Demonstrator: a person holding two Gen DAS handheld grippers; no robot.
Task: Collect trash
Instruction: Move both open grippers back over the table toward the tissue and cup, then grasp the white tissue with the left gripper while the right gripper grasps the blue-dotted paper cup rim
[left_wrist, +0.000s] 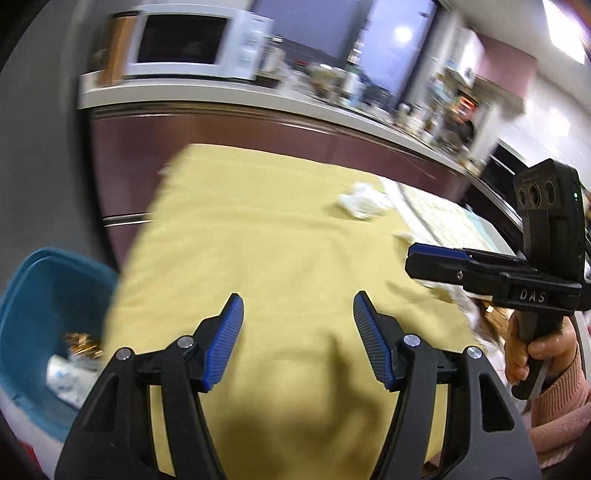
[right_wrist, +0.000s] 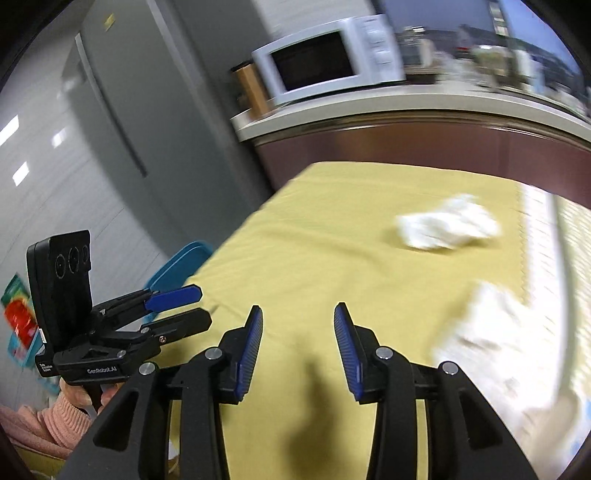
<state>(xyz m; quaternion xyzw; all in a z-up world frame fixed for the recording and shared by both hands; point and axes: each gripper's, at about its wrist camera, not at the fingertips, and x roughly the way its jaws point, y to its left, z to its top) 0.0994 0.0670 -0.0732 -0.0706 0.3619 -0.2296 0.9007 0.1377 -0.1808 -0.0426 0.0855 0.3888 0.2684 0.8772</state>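
Observation:
A crumpled white tissue (left_wrist: 364, 202) lies on the yellow tablecloth (left_wrist: 258, 240) at the far right; it also shows in the right wrist view (right_wrist: 448, 227). A second white wad (right_wrist: 498, 325) lies nearer, at the right. A teal bin (left_wrist: 40, 295) with some trash inside stands left of the table. My left gripper (left_wrist: 298, 308) is open and empty above the cloth. My right gripper (right_wrist: 298, 319) is open and empty too. Each gripper shows in the other's view, the right one (left_wrist: 417, 258) and the left one (right_wrist: 201, 306).
A kitchen counter (left_wrist: 258, 99) with a white microwave (left_wrist: 195, 40) and cluttered items runs behind the table. A grey fridge (right_wrist: 122, 110) stands at the left. The bin's rim (right_wrist: 177, 266) peeks past the table's left edge. Both views are motion-blurred.

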